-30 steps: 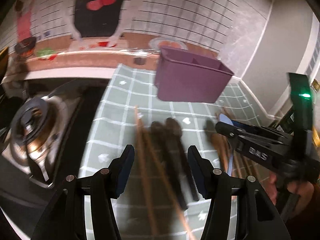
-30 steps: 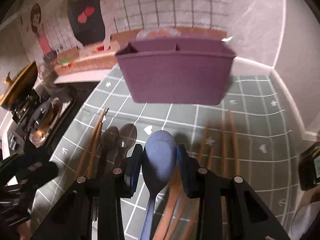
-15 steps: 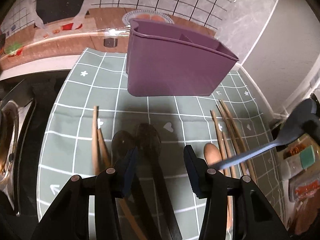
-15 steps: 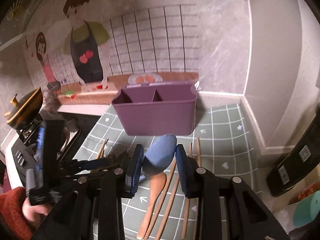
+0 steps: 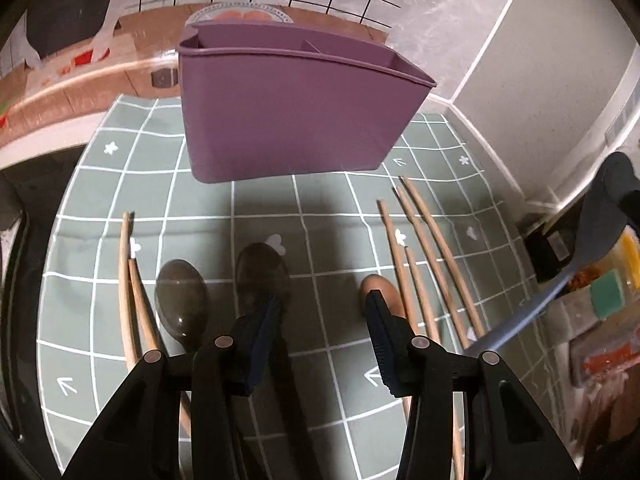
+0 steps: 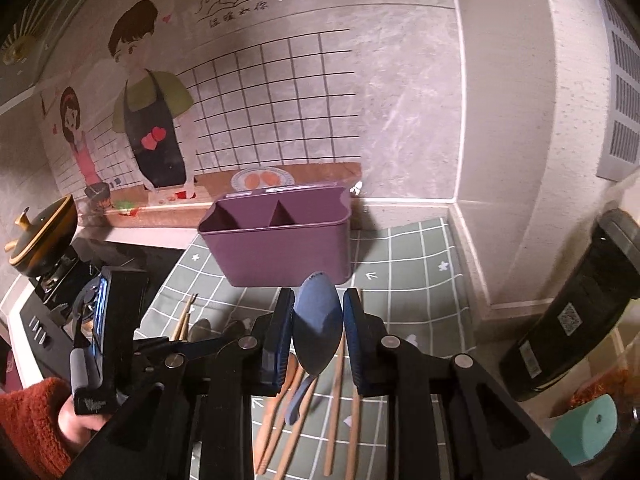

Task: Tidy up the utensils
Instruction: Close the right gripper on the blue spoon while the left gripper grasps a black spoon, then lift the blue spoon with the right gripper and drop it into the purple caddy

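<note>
A purple two-compartment caddy (image 5: pixel 296 112) (image 6: pixel 276 248) stands at the back of the green checked mat (image 5: pixel 320 216). My right gripper (image 6: pixel 318 320) holds a blue spoon (image 6: pixel 316 312) (image 5: pixel 600 220) by its bowl, raised off the mat in front of the caddy, and its jaws are still closing on it. My left gripper (image 5: pixel 320 336) hangs low over the mat, its jaws closing. The handle of a dark spoon (image 5: pixel 262 268) runs between them beside the left pad, untouched. A second dark spoon (image 5: pixel 182 300) lies further left.
Wooden chopsticks lie on the left (image 5: pixel 130 280) and right (image 5: pixel 428 248) of the mat, with a wooden spoon (image 5: pixel 378 286) beside the right set. A stove with a yellow pot (image 6: pixel 44 232) is left; a black container (image 6: pixel 580 320) and packets stand right.
My right gripper has closed on the blue spoon and lifted it off the mat. My left gripper has moved forward and lower over the dark spoons, and its jaws have narrowed.
</note>
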`<state>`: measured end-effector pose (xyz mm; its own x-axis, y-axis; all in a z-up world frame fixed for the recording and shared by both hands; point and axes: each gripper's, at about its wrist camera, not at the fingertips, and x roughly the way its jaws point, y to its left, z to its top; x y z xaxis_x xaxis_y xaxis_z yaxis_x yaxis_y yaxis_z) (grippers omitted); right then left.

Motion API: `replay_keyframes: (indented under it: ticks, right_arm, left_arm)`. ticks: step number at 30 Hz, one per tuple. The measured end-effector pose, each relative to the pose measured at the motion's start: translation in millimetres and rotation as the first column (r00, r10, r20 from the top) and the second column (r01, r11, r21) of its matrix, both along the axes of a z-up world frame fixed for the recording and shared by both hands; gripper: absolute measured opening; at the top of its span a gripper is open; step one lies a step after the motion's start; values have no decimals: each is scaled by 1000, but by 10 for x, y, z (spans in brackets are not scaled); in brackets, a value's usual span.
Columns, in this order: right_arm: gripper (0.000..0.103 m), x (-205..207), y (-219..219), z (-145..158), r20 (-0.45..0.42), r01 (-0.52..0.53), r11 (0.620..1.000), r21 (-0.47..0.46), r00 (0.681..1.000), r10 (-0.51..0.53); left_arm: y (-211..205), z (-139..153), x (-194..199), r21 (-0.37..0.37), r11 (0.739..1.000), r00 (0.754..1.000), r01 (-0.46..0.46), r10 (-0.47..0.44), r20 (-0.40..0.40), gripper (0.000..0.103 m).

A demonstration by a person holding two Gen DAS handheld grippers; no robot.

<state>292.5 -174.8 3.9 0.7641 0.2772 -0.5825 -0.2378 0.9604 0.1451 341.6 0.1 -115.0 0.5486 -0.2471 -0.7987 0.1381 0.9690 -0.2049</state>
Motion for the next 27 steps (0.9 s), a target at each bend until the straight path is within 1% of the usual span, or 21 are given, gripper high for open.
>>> replay_keyframes:
  ticks: [2, 3, 4, 6, 9, 16, 17, 19, 21, 22, 27]
  right_arm:
    - [23, -21, -50, 2, -6, 5, 1000, 4, 1000, -5]
    - [23, -33, -71, 1, -6, 8, 1000, 6, 1000, -8]
    - [23, -49, -90, -1, -5, 12, 1000, 8, 1000, -12]
    - [23, -70, -119, -8, -7, 16, 1000, 16, 1000, -16]
    - [23, -76, -139, -30, -13, 17, 1000, 26, 1000, -17]
    - [23, -71, -77, -33, -8, 7, 1000, 13, 1000, -7]
    - [23, -71, -62, -29, -5, 8, 1000, 4, 1000, -8]
    - [23, -68, -42, -24, -5, 5, 1000, -6, 1000, -5]
    - [23, -64, -25, -14, -5, -2, 1000, -11, 1000, 2]
    - [23, -64, -20, -7, -5, -5, 1000, -13, 1000, 5]
    - [23, -85, -30, 42, 0, -15, 1000, -16, 1000, 15]
  left_arm:
    - [42, -27, 37, 22, 999, 1000, -29, 29, 0, 45]
    - [86, -48, 68, 26, 999, 999, -46, 47, -6, 43]
    - [149, -71, 98, 22, 997, 997, -71, 72, -18, 42]
    - [208, -104, 133, 20, 996, 995, -90, 91, -30, 41]
    - [184, -121, 148, 37, 996, 996, -80, 81, -29, 41]
    - [26, -134, 188, 85, 995, 998, -59, 61, -28, 40]
    - [-5, -136, 195, 105, 993, 998, -57, 60, -27, 40]
    - [-46, -141, 219, 129, 990, 998, -61, 65, -23, 34]
    - [-42, -142, 220, 119, 991, 998, -61, 64, -20, 34]
    - [-24, -132, 200, 100, 993, 998, -58, 60, -16, 34]
    - [64, 72, -46, 47, 997, 996, -66, 62, 65, 34]
